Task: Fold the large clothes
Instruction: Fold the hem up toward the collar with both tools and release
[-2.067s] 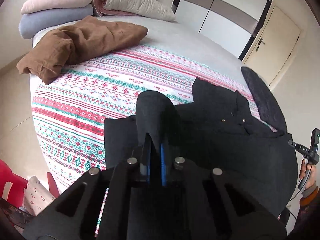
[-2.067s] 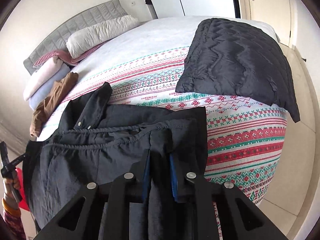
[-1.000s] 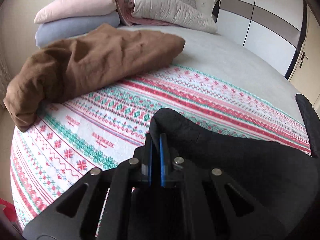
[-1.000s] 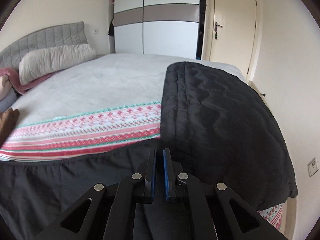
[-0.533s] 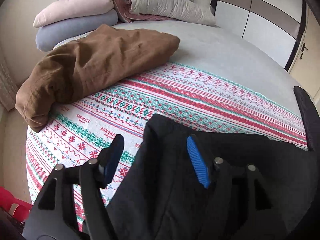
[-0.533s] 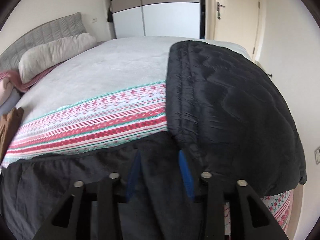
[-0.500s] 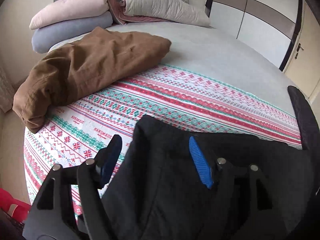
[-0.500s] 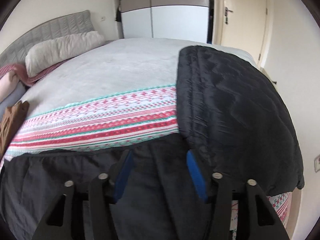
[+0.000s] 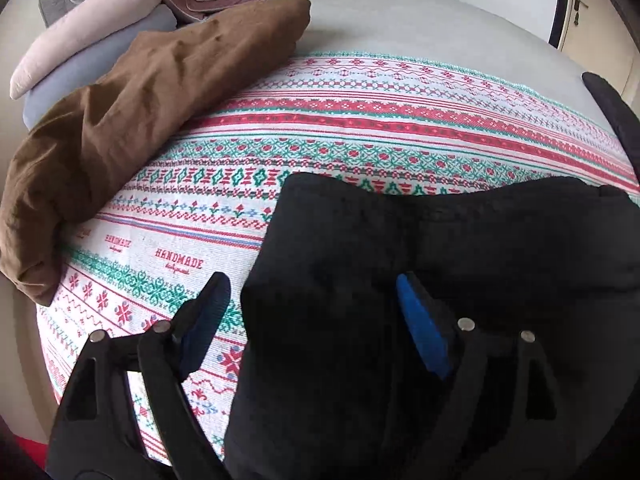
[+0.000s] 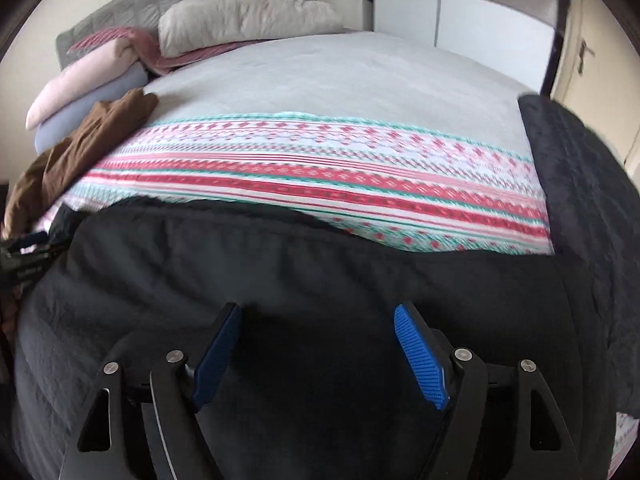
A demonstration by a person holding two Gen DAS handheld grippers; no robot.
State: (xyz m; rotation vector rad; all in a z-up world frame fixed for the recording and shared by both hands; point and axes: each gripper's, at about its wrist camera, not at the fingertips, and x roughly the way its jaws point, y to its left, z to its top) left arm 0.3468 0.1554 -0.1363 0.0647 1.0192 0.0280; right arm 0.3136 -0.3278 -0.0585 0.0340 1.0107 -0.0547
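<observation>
You have just let go with both hands: the left gripper (image 9: pixel 308 320) and right gripper (image 10: pixel 316 354) have been spreading their jaws, dropping the black garment (image 9: pixel 460 248) flat beneath and between your fingers, so this fold looks laid down.

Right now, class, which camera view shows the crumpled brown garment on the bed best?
The left wrist view: the brown garment lies large and sharp there, stretching from the stacked pillows to the bed's edge, creases clear. The right wrist view catches only a small, blurred strip of it at the left margin, beyond the black coat.
</observation>
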